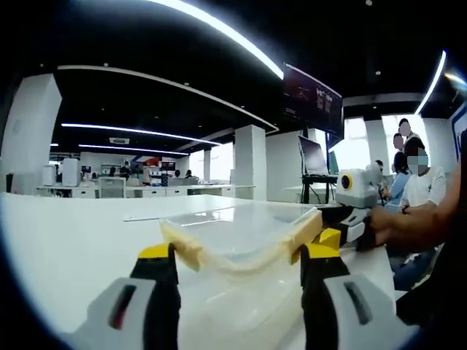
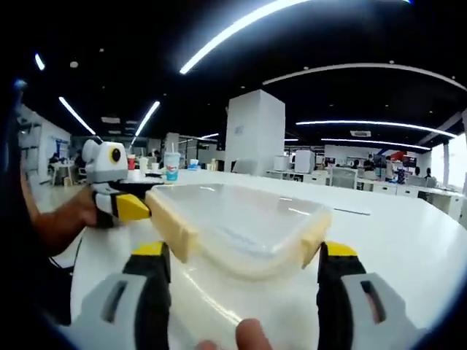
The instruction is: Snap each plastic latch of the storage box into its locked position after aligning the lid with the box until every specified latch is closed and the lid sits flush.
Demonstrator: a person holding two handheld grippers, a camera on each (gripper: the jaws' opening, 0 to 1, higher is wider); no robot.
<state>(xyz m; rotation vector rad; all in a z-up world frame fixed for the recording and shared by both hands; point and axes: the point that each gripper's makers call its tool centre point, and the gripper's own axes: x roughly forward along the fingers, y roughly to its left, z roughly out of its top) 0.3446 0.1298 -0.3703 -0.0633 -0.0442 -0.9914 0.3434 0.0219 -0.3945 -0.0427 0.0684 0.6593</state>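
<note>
Up close in the left gripper view, the left gripper [image 1: 238, 264] has its jaws spread wide, nothing clamped, with the near end of the storage box [image 1: 241, 240] sitting between the yellow tips. The clear lid [image 1: 241, 222] is on top, and a cream latch [image 1: 180, 246] sticks out at each near corner. The box rests on a white table [image 1: 73, 233].

Same deal from the other end: the right gripper [image 2: 244, 273] is open too, straddling the box end. Further back, a hand [image 2: 69, 215] holds the left gripper by the box's far corner. Way behind that, a drink cup [image 2: 171, 165] on a desk.
</note>
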